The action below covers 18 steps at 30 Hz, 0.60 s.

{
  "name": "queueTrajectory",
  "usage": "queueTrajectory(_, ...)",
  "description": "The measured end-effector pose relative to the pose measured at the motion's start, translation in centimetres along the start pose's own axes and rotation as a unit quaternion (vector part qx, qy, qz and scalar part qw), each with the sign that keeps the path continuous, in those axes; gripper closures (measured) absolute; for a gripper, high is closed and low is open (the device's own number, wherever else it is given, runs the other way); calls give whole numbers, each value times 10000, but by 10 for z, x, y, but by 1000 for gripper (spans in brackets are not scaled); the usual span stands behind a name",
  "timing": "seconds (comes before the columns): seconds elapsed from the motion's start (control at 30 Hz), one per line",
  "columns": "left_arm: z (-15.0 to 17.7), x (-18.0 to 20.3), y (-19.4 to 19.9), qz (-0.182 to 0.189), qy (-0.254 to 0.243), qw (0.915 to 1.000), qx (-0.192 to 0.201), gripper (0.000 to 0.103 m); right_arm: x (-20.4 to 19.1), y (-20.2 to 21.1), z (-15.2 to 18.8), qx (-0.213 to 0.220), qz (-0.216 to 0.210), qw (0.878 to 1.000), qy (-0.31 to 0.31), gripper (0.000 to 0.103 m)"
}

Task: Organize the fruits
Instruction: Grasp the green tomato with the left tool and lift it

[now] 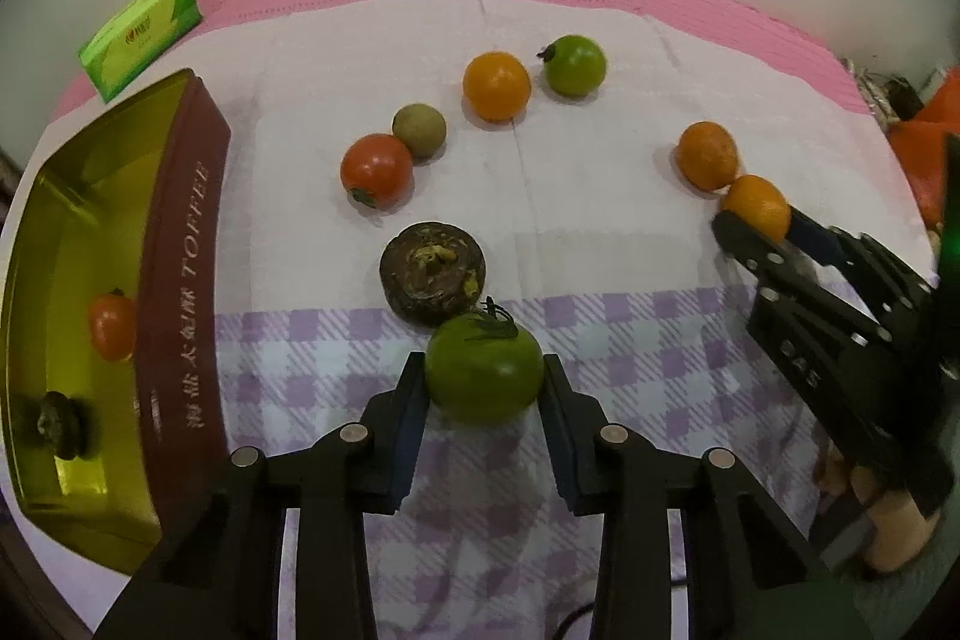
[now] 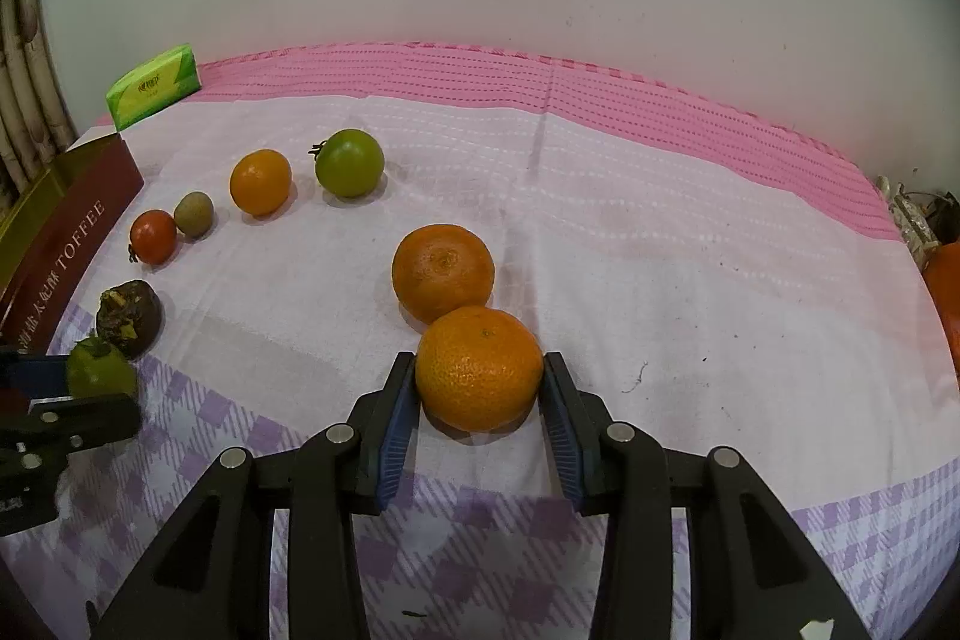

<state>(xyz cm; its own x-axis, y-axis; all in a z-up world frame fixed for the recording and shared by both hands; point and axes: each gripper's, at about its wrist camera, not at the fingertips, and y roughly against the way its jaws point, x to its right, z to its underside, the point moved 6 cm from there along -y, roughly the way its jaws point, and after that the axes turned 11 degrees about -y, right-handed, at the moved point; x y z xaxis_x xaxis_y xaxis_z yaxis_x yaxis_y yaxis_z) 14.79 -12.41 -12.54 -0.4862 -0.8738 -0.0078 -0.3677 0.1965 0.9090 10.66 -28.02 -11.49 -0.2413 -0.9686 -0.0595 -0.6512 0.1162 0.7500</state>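
A pale wall rises behind a counter covered by a cloth [image 2: 660, 232] that runs pink at the top of the frame, white in the middle and lilac check at the bottom.

In the left wrist view I have my left claw [image 1: 483, 379] clamped on a green tomato [image 1: 483, 373] at lower centre, both pads against its sides while it sits on the check cloth. Touching its upper edge is a dark, wrinkled fruit [image 1: 433, 280]. At the left edge sits the gold toffee tin [image 1: 180, 244], open, with a small red tomato [image 1: 111, 327] and another dark fruit [image 1: 57, 421] already inside.

In the right wrist view my right claw [image 2: 479, 382] is closed on a mandarin [image 2: 479, 367] at lower centre, which touches a second mandarin [image 2: 443, 273] just above it.

Further up and left lie a red tomato [image 1: 377, 170] against a brownish-green fruit [image 1: 419, 130], an orange fruit [image 1: 496, 86] and a lighter green tomato [image 1: 574, 65]. A green packet [image 1: 141, 37] sits at upper left.

I judge two risks. Lifting either fruit could roll its touching neighbour, since both are round on loose cloth. The tomato is soft and smooth, so a hard squeeze could split it and a light one could let it slip on the way to the tin.
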Motion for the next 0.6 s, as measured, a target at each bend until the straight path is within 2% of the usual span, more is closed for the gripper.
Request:
queueTrajectory(0.2,10,-19,35,-90,25,9996,257,66,0,0,0,3,-3,10000,0,64)
queueTrajectory(0.37,17,-69,67,-512,257,9972,486,66,-2,0,0,5,3,10000,8,64)
queueTrajectory(0.5,33,-113,76,-851,479,9944,399,66,-1,-1,0,11,19,10000,19,65)
queueTrajectory(0.6,53,-138,72,-991,618,9931,141,66,-1,-1,0,16,33,10000,30,64)
